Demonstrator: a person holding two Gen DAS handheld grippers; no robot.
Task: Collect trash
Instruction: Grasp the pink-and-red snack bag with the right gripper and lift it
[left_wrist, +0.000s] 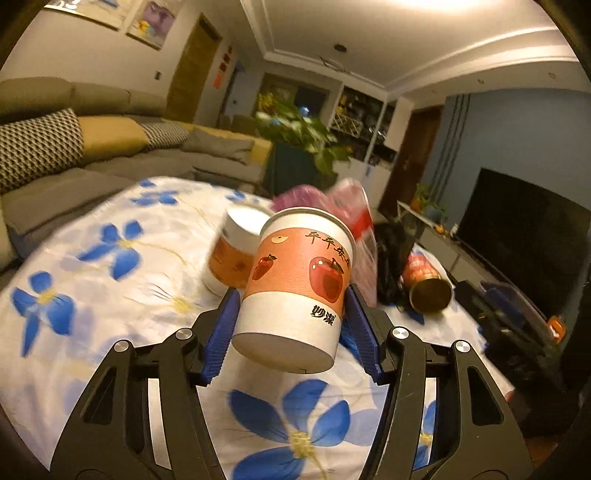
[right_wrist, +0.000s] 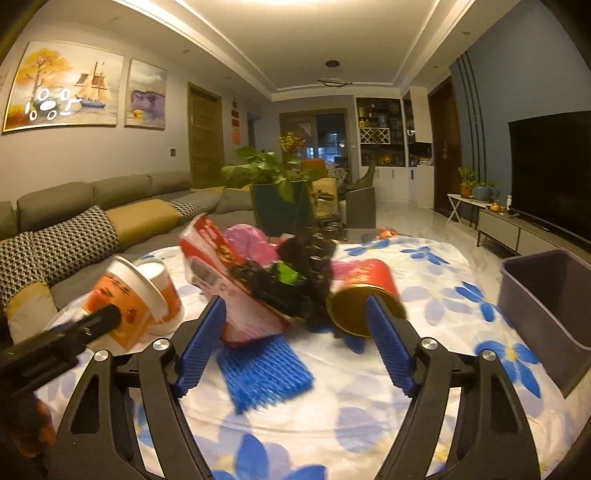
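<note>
Paper cup (left_wrist: 295, 291) sits clamped in the left gripper (left_wrist: 291, 332), lifted for binning, while the right gripper (right_wrist: 295, 343) gapes empty near the gold-rimmed can (right_wrist: 360, 295).

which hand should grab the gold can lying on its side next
Right. The right gripper is open and empty, facing the gold can; the left gripper already holds a paper cup.

blurred second cup (left_wrist: 236, 254), bin (right_wrist: 550, 314) edge-cropped

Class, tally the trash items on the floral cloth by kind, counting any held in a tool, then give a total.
Paper cups: 2
Cans: 1
Red packets: 1
Black bags: 1
Pink bags: 1
Blue mats: 1
Total: 7
</note>
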